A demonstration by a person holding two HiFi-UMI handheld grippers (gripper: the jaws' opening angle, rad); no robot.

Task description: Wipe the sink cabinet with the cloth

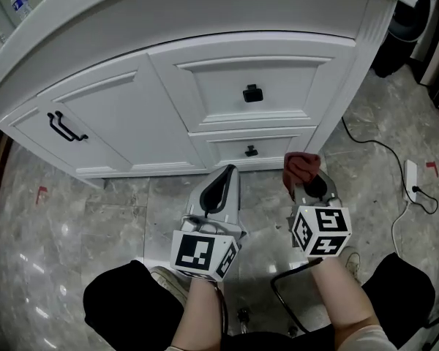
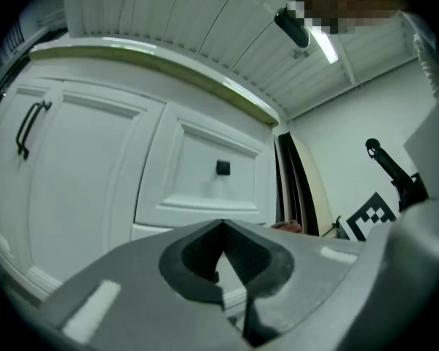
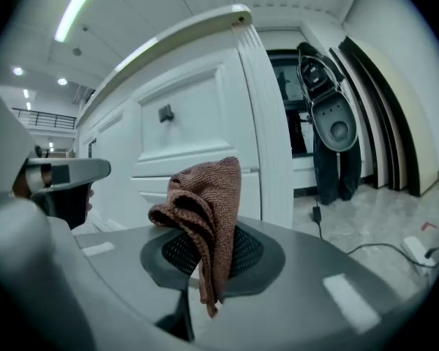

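**While the cloth is pinched in the right gripper, the sink cabinet is faced at close range**

Where the head view looks down, both grippers are seen side by side low in the frame. They are pointed at the foot of the white sink cabinet that fills the upper half.

The right gripper is closed on the reddish-brown cloth. In the right gripper view the cloth is clamped between the dark pads, with a folded bunch standing above them and one corner hanging below. The cloth is held near the cabinet's right corner post, level with the lower drawer. Whether it touches the cabinet cannot be told.

The left gripper is held to the left of the right one. Its jaws are set together so that the tips meet, and nothing is held between them. Only a slim wedge of gap behind the tips is shown in the left gripper view.

On the cabinet front, an upper drawer with a square black knob is set above the lower drawer, which carries a smaller knob. A door with a black bar handle is set at the left. A grey marble floor is spread below.

Near the right edge of the head view a white power strip is laid on the floor. A black cable is run from it toward the cabinet's right side. At the bottom of the frame the grippers are carried by a person's bare forearms.
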